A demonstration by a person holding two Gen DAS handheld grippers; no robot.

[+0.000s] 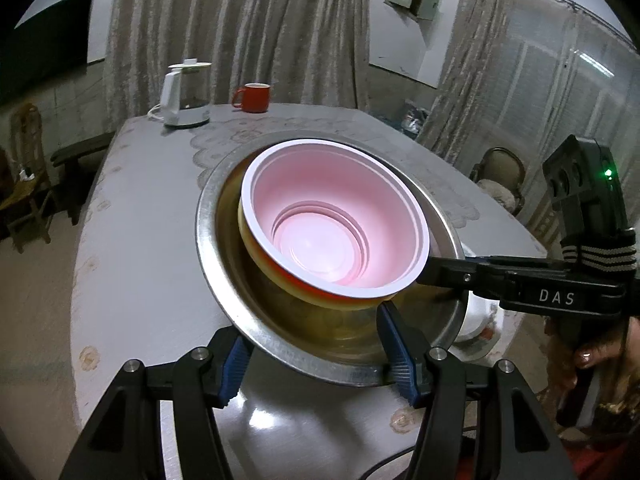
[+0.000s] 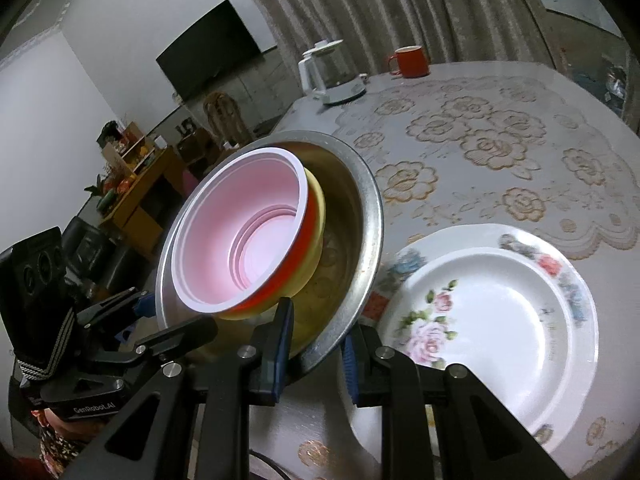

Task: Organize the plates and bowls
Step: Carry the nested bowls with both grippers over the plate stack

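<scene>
Above the near end of the table (image 2: 500,92), a metal bowl (image 1: 224,280) is held tilted, clear of the cloth, with a yellow bowl (image 1: 256,252) nested inside it and a red bowl with a pale pink inside (image 1: 332,216) nested in that. The left gripper (image 1: 316,356) has its fingers about half spread across the metal bowl's near rim, one blue pad under the rim outside and the other on its inner side; whether they press on it I cannot tell. The right gripper (image 2: 316,352) has its fingers drawn narrow and clamped on the metal rim, one pad inside the bowl, one outside. Just beside the stack, on the right in the right wrist view, a white floral plate (image 2: 488,320) lies flat on the table.

The table is covered by a grey cloth with gold rose patterns and a scalloped lace overlay (image 2: 480,144). At its far end stand a white electric kettle (image 1: 186,94) and a red mug (image 1: 252,98), well apart from the bowls. Beyond hang long pale curtains (image 1: 248,28); a dark wall-mounted screen (image 2: 212,52) sits on the white wall, with wooden chairs (image 2: 222,114) and a cluttered wooden shelf (image 2: 132,176) below it.
</scene>
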